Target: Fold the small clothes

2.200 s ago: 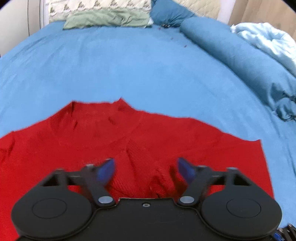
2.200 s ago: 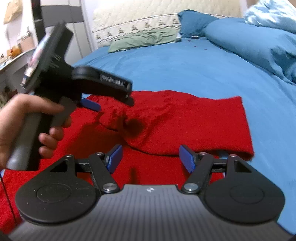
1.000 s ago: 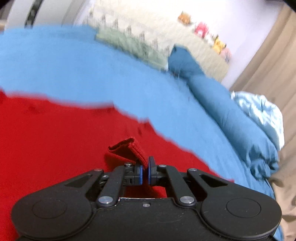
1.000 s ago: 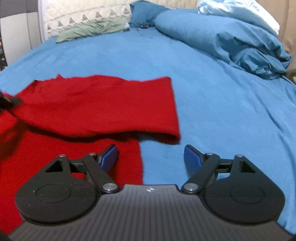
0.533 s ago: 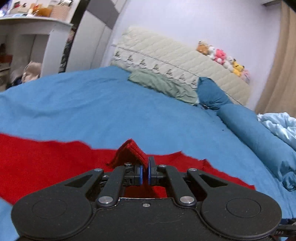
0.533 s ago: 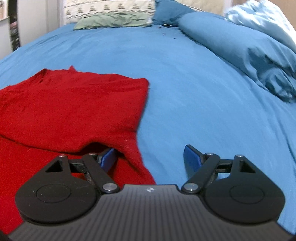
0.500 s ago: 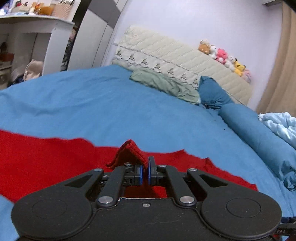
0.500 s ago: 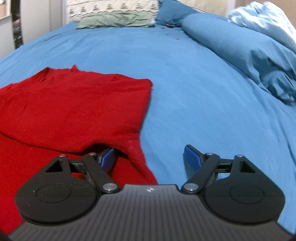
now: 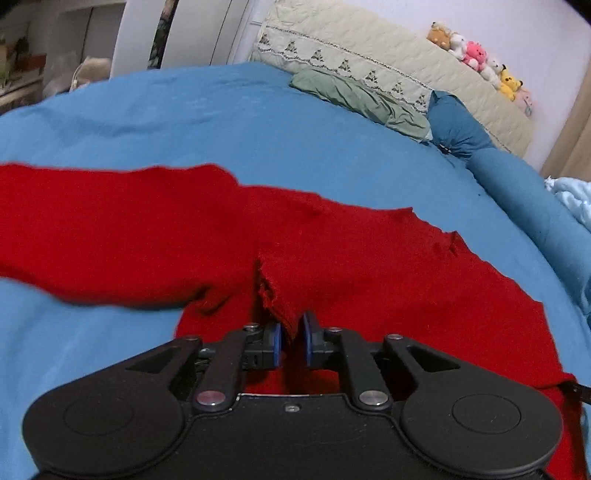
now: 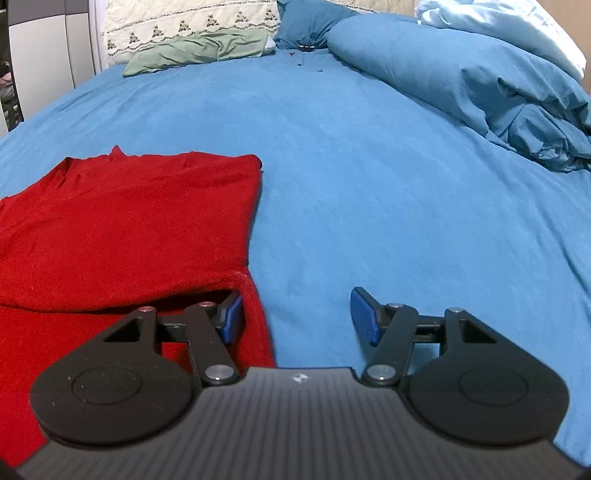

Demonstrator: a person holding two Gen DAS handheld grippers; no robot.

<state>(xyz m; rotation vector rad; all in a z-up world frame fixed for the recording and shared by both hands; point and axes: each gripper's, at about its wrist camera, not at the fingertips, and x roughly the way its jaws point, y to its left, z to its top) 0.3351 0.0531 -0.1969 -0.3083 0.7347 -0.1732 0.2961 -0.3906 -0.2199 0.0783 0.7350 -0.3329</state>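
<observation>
A red knit sweater [image 9: 351,266] lies on the blue bed sheet [image 9: 221,122]. One sleeve [image 9: 110,229] stretches out to the left. My left gripper [image 9: 290,341] is shut on a pinched ridge of the red fabric [image 9: 275,299], low over the garment. In the right wrist view the sweater [image 10: 129,221] lies folded over at the left, its right edge straight. My right gripper [image 10: 295,317] is open and empty, its left finger [image 10: 231,315] at the sweater's folded edge, its right finger [image 10: 364,317] over bare sheet.
A rolled blue duvet [image 10: 461,85] lies at the right. A green cloth [image 10: 199,50] and a quilted cream headboard [image 9: 388,70] with plush toys [image 9: 484,62] are at the far end. A white wardrobe [image 9: 184,33] stands far left.
My left gripper, still shut on the fabric, has come down lower over the sweater and carried the fold across. The right gripper has stayed open near the sweater's right edge.
</observation>
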